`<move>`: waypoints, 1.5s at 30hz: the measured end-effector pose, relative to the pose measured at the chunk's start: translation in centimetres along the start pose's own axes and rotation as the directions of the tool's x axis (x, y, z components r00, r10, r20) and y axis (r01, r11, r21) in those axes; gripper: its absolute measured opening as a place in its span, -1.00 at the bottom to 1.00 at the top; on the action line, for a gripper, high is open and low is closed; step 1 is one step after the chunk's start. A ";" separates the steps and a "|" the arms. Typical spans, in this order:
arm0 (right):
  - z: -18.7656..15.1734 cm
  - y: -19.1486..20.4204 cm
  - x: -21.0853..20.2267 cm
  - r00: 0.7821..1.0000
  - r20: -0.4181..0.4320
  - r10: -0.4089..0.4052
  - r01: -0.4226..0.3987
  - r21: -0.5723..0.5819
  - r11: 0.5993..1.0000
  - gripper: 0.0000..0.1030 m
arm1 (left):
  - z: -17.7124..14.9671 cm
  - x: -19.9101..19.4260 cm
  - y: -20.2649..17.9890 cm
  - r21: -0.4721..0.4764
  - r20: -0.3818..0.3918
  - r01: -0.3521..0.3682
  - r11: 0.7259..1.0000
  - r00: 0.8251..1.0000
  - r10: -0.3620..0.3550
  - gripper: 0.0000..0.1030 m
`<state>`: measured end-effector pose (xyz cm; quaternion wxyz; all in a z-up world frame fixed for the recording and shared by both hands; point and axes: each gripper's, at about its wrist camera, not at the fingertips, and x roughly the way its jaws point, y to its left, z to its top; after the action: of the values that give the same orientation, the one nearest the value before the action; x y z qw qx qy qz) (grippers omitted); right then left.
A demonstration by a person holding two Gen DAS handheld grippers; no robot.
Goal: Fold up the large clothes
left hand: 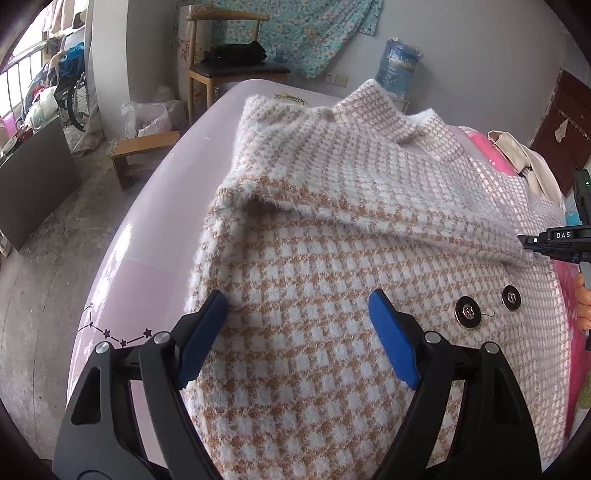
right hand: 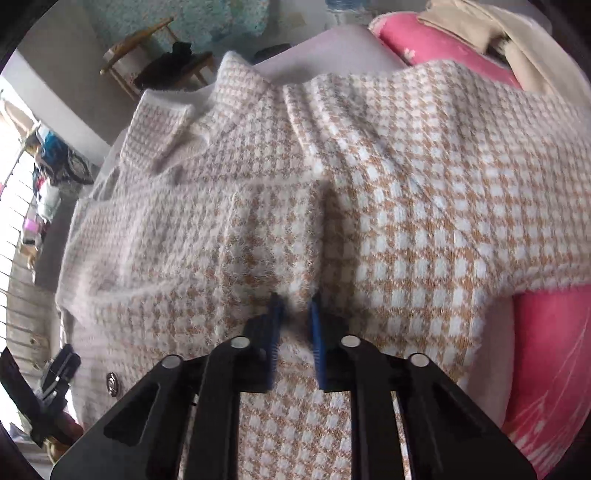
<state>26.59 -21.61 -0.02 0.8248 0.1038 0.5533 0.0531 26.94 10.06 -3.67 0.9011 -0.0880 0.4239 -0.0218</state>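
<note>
A fuzzy beige-and-white checked coat with a collar and two dark buttons lies spread on a pale lilac surface. My left gripper hovers open over the coat's near left edge, its blue pads wide apart and pinching nothing. My right gripper is shut on a raised fold of the coat, with the cloth bunching up between the blue pads. From the left wrist view the right gripper shows at the far right edge. The right wrist view has the left gripper at the bottom left.
A pink blanket and a beige garment lie past the coat's right side. On the floor to the left stand a wooden chair, a low stool and a dark board. A water bottle is behind the collar.
</note>
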 end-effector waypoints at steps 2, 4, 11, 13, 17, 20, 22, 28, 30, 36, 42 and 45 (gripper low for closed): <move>1.2 1.0 -1.5 0.998 0.055 -0.004 0.005 -0.021 1.000 -0.83 | 0.0 0.0 0.1 -0.006 0.004 -0.001 1.000 1.000 0.001 0.42; 2.5 1.8 -3.9 0.989 0.143 0.028 -0.022 -0.043 0.999 -0.87 | -0.1 0.0 0.3 -0.010 0.006 0.002 1.000 1.000 -0.002 0.41; 3.8 1.1 -1.9 0.992 0.123 0.005 0.006 -0.090 0.996 -0.88 | 0.0 -0.1 0.5 -0.017 0.006 0.008 1.000 1.000 -0.008 0.35; 3.2 -0.7 0.3 1.000 -0.006 0.004 -0.005 -0.045 0.999 -0.84 | 0.3 -0.3 0.8 -0.029 -0.005 0.017 0.999 1.000 -0.017 0.28; 3.1 -2.4 -0.4 0.994 0.016 0.105 -0.106 0.031 0.994 -0.38 | 2.1 -1.4 1.7 -0.004 0.035 -0.076 0.997 0.996 0.076 0.26; 4.2 -2.4 -0.5 0.995 0.026 0.101 -0.101 0.032 0.994 -0.09 | 3.9 0.0 1.4 0.086 -0.002 -0.177 0.980 0.984 0.178 0.26; 5.3 -2.2 0.6 0.996 -0.001 0.084 -0.084 0.030 0.996 -0.09 | 4.4 2.2 0.9 0.181 -0.057 -0.246 0.952 0.964 0.259 0.26; 6.0 -0.8 2.3 1.000 -0.012 0.017 -0.018 -0.039 0.999 -0.55 | 5.5 3.2 2.6 0.131 -0.020 -0.307 0.943 0.950 0.312 0.15; 6.3 0.0 2.2 1.000 0.004 0.028 -0.028 -0.068 0.997 -0.84 | 5.6 3.0 3.9 0.058 -0.027 -0.275 0.960 0.961 0.277 0.13; 7.7 3.1 -2.4 0.963 0.209 0.168 -0.134 -0.168 0.977 -0.84 | 4.8 2.2 5.6 -0.074 -0.010 -0.213 0.974 0.977 0.213 0.06; 7.6 -0.5 2.2 0.987 0.113 0.113 -0.104 -0.083 0.991 -0.84 | 4.5 0.8 6.5 -0.122 -0.030 -0.131 0.984 0.991 0.128 0.05; 7.0 -1.9 2.8 0.983 0.105 0.154 -0.149 -0.053 0.987 -0.84 | 4.3 -2.0 6.7 -0.114 0.015 -0.059 0.992 0.998 0.061 0.02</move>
<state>34.04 -23.66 -0.39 0.8493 0.1296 0.4968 0.1225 28.70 17.51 -0.68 0.8988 -0.1263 0.4188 0.0301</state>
